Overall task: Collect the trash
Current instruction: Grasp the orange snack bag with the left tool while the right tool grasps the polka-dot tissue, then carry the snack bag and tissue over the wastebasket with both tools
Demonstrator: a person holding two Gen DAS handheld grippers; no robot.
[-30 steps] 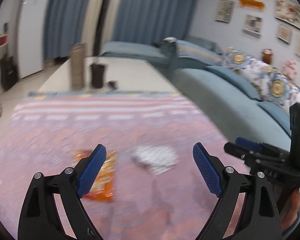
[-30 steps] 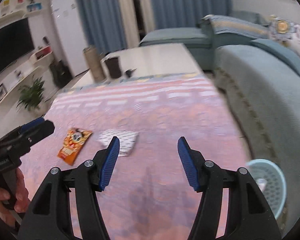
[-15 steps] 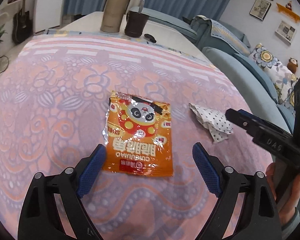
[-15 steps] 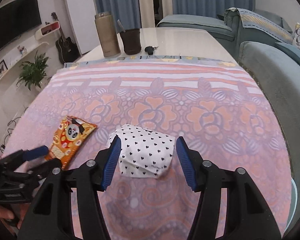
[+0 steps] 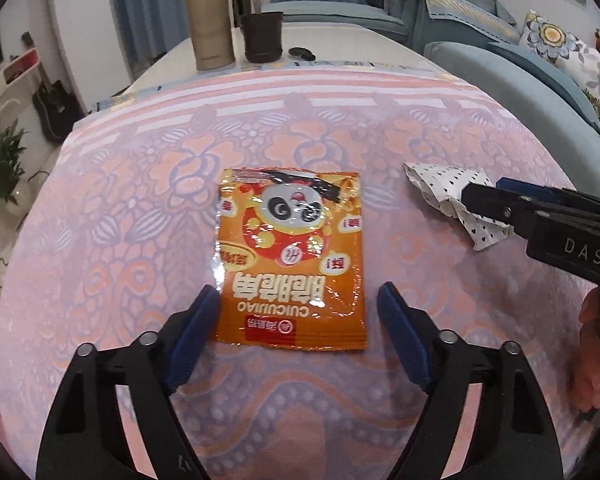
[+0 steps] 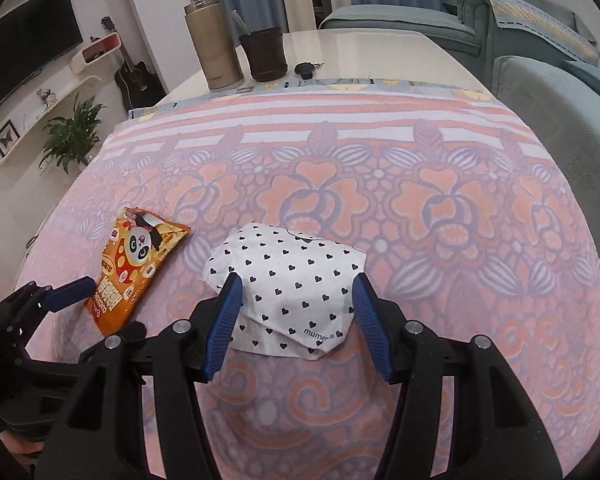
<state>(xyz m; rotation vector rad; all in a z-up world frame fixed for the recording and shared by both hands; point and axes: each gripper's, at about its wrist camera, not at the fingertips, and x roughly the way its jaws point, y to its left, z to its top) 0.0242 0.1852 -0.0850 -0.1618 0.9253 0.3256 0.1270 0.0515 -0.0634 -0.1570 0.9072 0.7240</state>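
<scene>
A: Our left gripper [image 5: 298,300] has its fingers [image 5: 194,326] spread apart, either side of the orange snack packet [image 5: 290,258]'s near end on the counter [image 5: 440,152].

B: Our right gripper [image 6: 296,292], fingers [image 6: 224,320] apart, brackets the heart-print wrapper [image 6: 288,284] lying beside it.

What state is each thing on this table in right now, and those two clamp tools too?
Orange snack packet: lying flat on the cloth, not gripped.
Heart-print wrapper: crumpled, resting on the cloth, not gripped.
Left gripper: open, fingers either side of the packet's near end.
Right gripper: open, straddling the wrapper.
Tan flask: upright.
Dark cup: upright, something standing in it.
</scene>
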